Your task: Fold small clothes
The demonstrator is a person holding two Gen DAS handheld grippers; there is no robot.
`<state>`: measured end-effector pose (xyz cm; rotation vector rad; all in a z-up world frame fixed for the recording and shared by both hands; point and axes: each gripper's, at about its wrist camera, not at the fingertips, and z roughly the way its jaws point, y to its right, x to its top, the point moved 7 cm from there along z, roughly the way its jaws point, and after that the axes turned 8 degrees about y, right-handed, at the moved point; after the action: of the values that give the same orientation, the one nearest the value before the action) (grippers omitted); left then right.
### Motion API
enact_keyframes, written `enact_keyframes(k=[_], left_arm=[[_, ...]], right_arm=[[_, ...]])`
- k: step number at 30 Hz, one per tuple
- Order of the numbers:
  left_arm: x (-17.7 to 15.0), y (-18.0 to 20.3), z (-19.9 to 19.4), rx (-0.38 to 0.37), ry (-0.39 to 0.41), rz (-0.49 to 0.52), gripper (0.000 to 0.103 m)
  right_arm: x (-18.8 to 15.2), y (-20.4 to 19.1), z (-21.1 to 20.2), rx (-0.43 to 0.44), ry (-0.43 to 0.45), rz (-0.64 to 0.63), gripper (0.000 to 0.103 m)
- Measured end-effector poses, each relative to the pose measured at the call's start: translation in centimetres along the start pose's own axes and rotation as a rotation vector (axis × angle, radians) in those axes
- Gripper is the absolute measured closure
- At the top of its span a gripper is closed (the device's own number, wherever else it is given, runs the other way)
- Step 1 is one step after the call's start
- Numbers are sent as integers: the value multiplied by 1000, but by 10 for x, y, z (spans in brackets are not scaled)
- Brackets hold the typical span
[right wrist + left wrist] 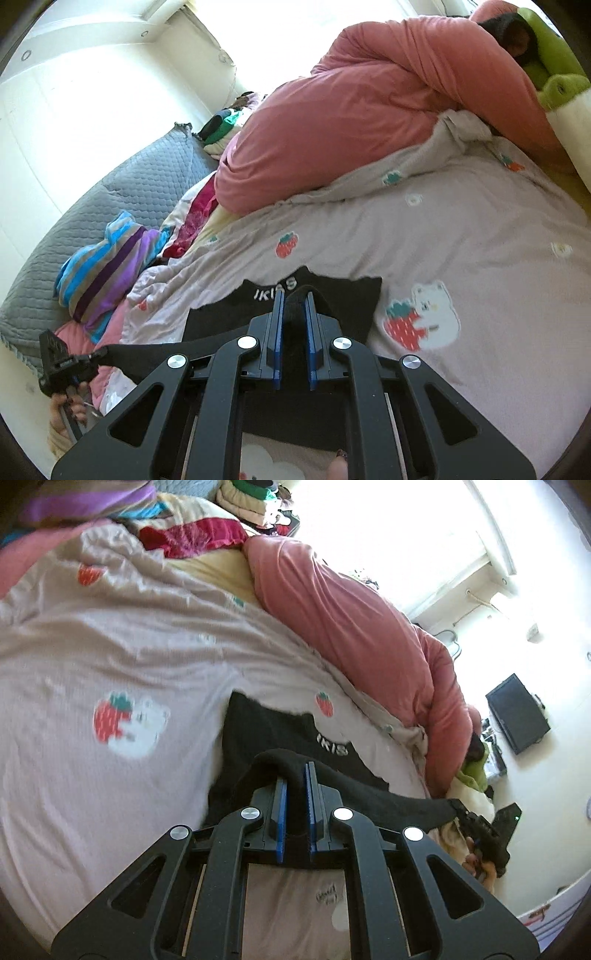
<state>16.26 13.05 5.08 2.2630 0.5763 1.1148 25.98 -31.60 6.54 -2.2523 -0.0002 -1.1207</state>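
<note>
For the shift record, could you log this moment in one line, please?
left gripper: shut on black garment | right gripper: shut on black garment | strawberry bedspread beneath

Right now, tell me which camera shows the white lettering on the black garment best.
The right wrist view: the white lettering sits unobstructed and readable just beyond the right gripper. In the left wrist view the lettering is smaller, tilted and blurred, partly cut off by the raised fold of the black garment.
</note>
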Motion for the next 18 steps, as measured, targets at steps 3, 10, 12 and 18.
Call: enact_keyframes(k=[3,10,12,18], left_arm=[[16,2,16,16,-2,12,100],[29,-11,69,59,-47,-7,100],[28,-17,81,76,-60,-18,100],[19,-35,108,120,-99,-26,100]], right_arm=[[7,0,8,-7,11,1,94],[10,18,38,-57,-15,38,94],[6,25,49,-75,-35,47,94],[-14,47,75,-124,-95,85,93]])
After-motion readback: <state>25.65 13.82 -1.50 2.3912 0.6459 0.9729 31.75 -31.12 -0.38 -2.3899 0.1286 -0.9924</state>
